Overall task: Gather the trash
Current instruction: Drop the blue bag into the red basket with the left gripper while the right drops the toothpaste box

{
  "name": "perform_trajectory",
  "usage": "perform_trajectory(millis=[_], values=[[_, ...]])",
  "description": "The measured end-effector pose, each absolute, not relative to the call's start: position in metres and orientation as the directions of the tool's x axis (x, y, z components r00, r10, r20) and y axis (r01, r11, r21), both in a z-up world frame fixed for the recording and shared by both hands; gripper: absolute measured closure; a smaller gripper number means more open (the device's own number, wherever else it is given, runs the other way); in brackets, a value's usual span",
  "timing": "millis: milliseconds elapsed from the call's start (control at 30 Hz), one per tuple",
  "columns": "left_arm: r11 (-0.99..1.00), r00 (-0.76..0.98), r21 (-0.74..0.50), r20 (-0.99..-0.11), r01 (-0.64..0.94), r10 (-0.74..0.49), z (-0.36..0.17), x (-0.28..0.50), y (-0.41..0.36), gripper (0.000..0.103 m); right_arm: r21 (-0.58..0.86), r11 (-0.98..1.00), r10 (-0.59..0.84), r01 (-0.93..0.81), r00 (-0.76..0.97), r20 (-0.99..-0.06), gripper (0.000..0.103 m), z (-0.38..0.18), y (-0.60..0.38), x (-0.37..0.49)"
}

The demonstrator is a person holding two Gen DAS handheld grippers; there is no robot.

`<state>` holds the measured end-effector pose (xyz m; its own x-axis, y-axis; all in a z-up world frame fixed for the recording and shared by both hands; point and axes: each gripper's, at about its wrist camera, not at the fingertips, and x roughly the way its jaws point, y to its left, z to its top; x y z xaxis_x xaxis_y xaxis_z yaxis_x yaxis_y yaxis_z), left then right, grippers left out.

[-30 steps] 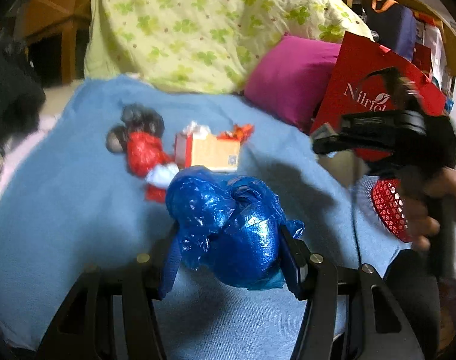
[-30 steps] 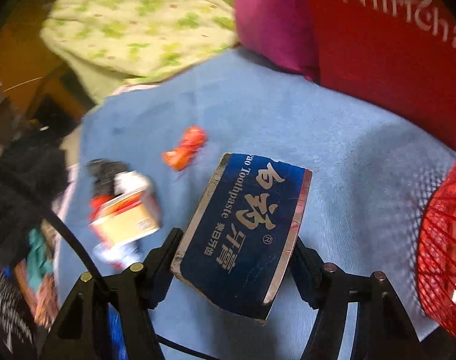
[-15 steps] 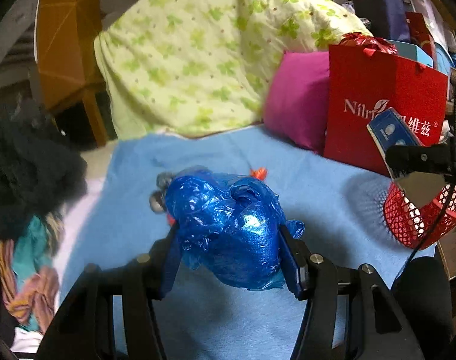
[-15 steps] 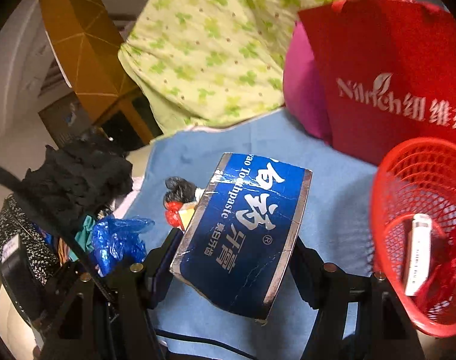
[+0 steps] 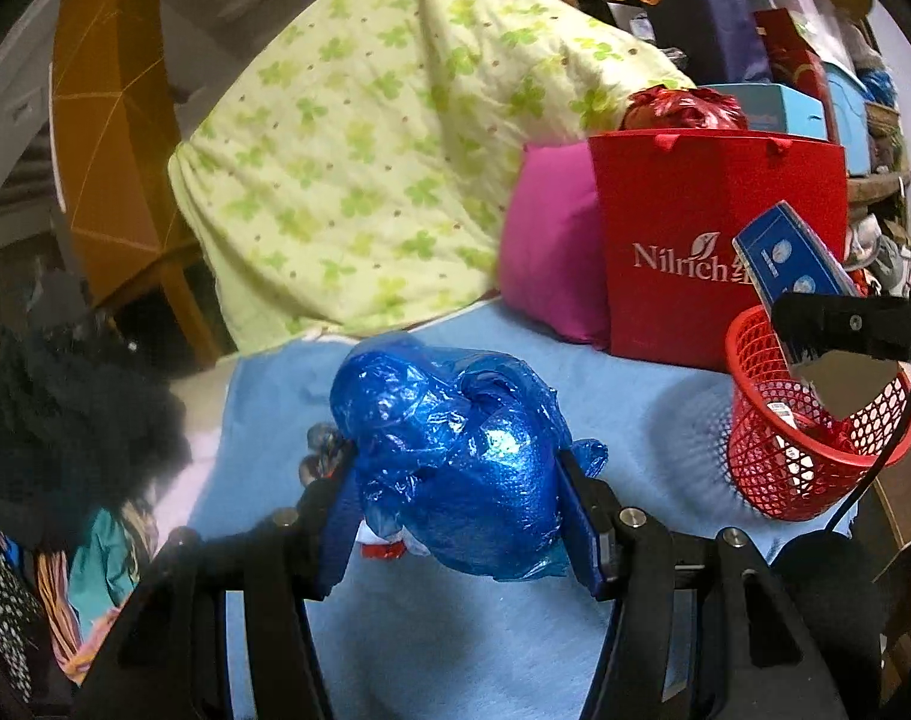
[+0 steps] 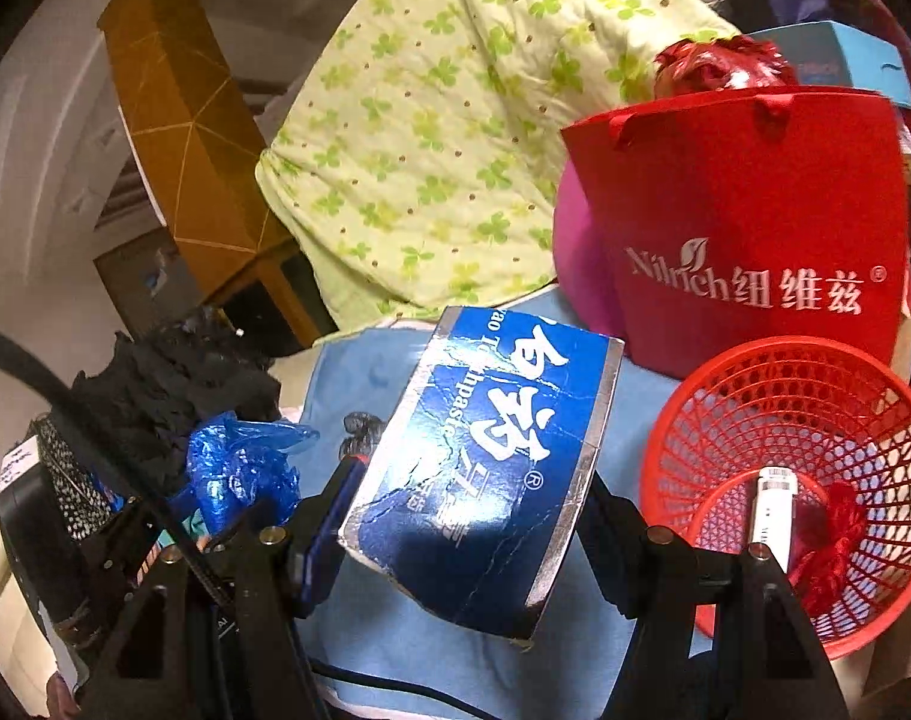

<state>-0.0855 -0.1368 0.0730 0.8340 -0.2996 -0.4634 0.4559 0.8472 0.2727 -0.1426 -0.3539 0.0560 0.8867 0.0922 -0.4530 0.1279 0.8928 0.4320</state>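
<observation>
My left gripper (image 5: pixel 458 492) is shut on a crumpled blue plastic bag (image 5: pixel 455 456), held above the blue blanket (image 5: pixel 623 396). My right gripper (image 6: pixel 467 498) is shut on a flattened blue toothpaste box (image 6: pixel 485 468). In the left wrist view that box (image 5: pixel 785 258) hangs over the rim of the red mesh basket (image 5: pixel 779 468) at the right. From the right wrist view the basket (image 6: pixel 695 420) sits just right of the box and holds a white tube (image 6: pixel 770 510) and a red wrapper (image 6: pixel 839 522). The blue bag (image 6: pixel 239 474) shows at lower left.
A red paper gift bag (image 5: pixel 713 240) and a pink cushion (image 5: pixel 551 252) stand behind the basket. A green floral quilt (image 5: pixel 365 150) is piled at the back. Dark clothing (image 5: pixel 65 420) lies off the blanket's left edge. A dark item (image 6: pixel 362 426) lies on the blanket behind the box.
Both grippers have risen and pulled back from the blanket, keeping their loads. The right gripper has swung toward the red basket. The trash left on the blanket is now mostly hidden behind the bag.
</observation>
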Motion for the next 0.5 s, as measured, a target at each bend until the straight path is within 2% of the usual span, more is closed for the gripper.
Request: perform_trajectory(millis=[500], values=[[0.795,0.823,0.328,-0.454,0.511,-0.342,0.083,-0.100,-0.184,0.043,0.485,0.854,0.047,0.188,0.901,-0.431,0.032,0.053,-0.397,-0.172]])
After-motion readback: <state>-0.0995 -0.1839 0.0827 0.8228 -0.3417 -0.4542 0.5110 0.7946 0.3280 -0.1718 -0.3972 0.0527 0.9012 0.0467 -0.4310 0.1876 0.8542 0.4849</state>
